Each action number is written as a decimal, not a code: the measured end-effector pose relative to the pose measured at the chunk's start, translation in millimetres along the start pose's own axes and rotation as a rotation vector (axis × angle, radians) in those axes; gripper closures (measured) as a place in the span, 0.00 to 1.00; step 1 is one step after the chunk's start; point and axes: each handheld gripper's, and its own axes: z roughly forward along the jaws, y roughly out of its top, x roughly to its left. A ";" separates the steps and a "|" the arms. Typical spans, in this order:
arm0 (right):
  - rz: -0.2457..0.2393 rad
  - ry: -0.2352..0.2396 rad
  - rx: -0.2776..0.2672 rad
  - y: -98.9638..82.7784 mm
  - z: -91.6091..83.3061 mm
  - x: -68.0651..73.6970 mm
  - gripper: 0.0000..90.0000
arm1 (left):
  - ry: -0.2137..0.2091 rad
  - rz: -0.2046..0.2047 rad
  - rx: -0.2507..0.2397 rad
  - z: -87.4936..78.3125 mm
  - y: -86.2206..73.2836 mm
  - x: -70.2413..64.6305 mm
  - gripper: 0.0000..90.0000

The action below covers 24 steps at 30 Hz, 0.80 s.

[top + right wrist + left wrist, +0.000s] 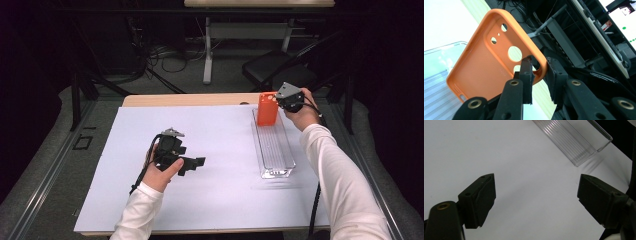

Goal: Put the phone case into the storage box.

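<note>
Now my right gripper [539, 72] pinches edge of orange phone case [267, 108], upper right of high view, upright over far end of clear tray [274, 150]. Left gripper [536, 200] spread wide, holds nothing, centre-left. Case not yet laid flat, I judge.

Orange phone case [267, 108], soft-looking, with rounded corners and a cluster of round camera cutouts, stands upright at the far end of the clear ribbed tray [274, 150], out at about one o'clock on the table. In the right gripper view its hollow, dimpled inside faces the camera [486, 65], tilted, its rim pinched between two black jaws.
</note>
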 end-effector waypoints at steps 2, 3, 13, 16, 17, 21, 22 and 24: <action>0.004 -0.001 0.002 -0.6 0.1 -0.1 0.84 | 0.000 0.001 -0.001 -0.2 0.2 0.0 0.17; 0.003 -0.002 0.002 -0.6 0.1 0.0 0.84 | -0.002 0.002 -0.001 -0.4 0.3 0.0 0.17; 0.007 0.000 0.000 -0.4 -0.3 0.3 0.85 | -0.002 0.003 0.001 -0.9 0.3 -0.2 0.17; 0.000 -0.005 0.000 -0.5 -0.2 0.7 0.85 | -0.002 0.003 0.001 -0.8 0.4 0.1 0.17; -0.003 -0.005 -0.002 -0.8 0.1 0.6 0.85 | -0.002 0.002 -0.001 -0.5 0.3 -0.1 0.17; -0.006 -0.011 -0.001 -1.2 0.9 0.7 0.85 | 0.000 0.001 -0.002 -0.2 0.2 -0.3 0.17; -0.006 -0.012 -0.001 -1.3 1.0 0.7 0.85 | 0.000 0.001 -0.002 -0.2 0.2 -0.3 0.17; -0.002 -0.013 -0.001 -1.5 1.3 0.7 0.84 | 0.000 0.001 -0.001 -0.2 0.1 -0.2 0.17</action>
